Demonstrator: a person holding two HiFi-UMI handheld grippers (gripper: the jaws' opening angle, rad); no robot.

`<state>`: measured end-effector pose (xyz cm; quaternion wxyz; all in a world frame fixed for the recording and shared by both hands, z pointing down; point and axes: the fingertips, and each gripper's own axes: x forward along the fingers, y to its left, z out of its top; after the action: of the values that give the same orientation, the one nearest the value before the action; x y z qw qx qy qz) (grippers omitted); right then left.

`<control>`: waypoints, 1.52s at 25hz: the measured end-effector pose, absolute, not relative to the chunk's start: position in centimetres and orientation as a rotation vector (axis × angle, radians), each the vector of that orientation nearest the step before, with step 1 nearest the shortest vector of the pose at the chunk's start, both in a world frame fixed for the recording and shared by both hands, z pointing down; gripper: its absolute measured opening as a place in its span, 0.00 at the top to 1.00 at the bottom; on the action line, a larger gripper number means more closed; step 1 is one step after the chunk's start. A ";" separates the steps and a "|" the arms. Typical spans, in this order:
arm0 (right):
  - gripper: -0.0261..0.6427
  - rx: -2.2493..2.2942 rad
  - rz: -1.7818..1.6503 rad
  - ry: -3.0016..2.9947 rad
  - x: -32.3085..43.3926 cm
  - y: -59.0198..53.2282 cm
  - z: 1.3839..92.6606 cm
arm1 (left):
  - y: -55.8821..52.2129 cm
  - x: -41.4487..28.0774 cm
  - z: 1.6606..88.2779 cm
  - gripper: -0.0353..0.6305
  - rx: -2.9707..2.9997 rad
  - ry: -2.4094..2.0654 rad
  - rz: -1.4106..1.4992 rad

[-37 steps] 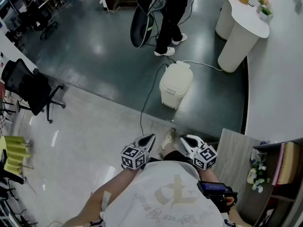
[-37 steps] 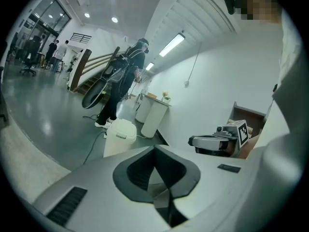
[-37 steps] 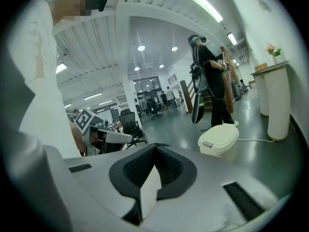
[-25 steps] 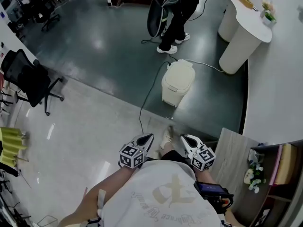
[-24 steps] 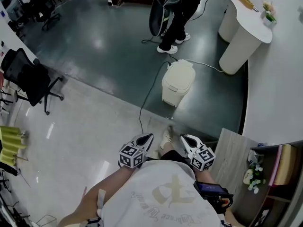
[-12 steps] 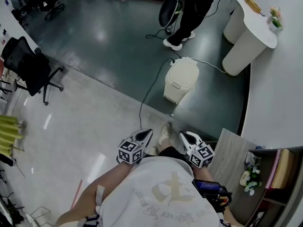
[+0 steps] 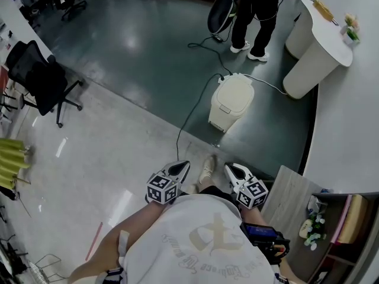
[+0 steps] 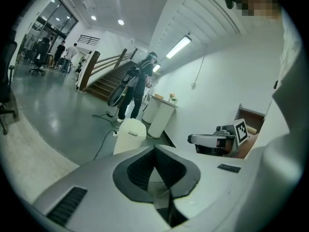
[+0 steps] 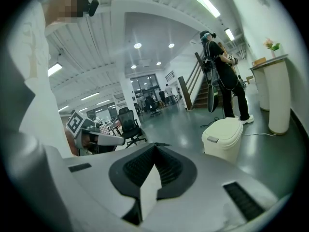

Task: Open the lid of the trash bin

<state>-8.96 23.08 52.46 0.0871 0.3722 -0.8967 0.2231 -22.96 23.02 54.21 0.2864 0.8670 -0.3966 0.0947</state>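
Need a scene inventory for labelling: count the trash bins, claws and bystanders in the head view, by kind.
Trash bin: 1
Claws: 2 (left claw, right claw)
Bystander: 1
Total: 4

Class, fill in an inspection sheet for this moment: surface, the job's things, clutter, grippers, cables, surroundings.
Surface: dark floor under the bin, pale floor nearer the person.
Job's things: bin upright, its lid shut.
Clutter: small items on a shelf at lower right, away from the bin.
Grippers: left gripper and right gripper both shut and empty, held close to the body, well short of the bin.
Cables: black cable runs along the floor past the bin; white cable lies behind it.
Surroundings: a person stands beyond the bin; office chair; white counter.
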 end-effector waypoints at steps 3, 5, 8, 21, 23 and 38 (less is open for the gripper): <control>0.95 1.109 0.666 -2.667 -8.8 21.9 52.7 | 22.1 -22.9 54.2 0.93 2.318 -1.064 0.256; 0.95 1.110 0.667 -2.669 -8.6 21.0 52.8 | 21.3 -22.9 54.2 0.93 2.315 -1.069 0.260; 0.95 1.109 0.674 -2.673 -8.5 19.6 53.1 | 20.0 -22.9 54.4 0.93 2.305 -1.078 0.266; 0.95 1.144 0.709 -2.660 -6.7 12.1 53.6 | 12.7 -20.9 54.0 0.93 2.319 -1.043 0.305; 0.95 1.152 0.714 -2.657 -6.2 11.0 53.6 | 11.6 -20.5 54.1 0.93 2.319 -1.034 0.315; 0.95 1.137 0.725 -2.672 -3.4 2.2 53.3 | 3.4 -17.6 53.9 0.93 2.303 -1.040 0.338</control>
<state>-3.41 2.19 53.25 0.0744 0.3788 -0.8903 0.2415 -17.64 3.38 53.85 0.2918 0.8641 -0.3901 0.1268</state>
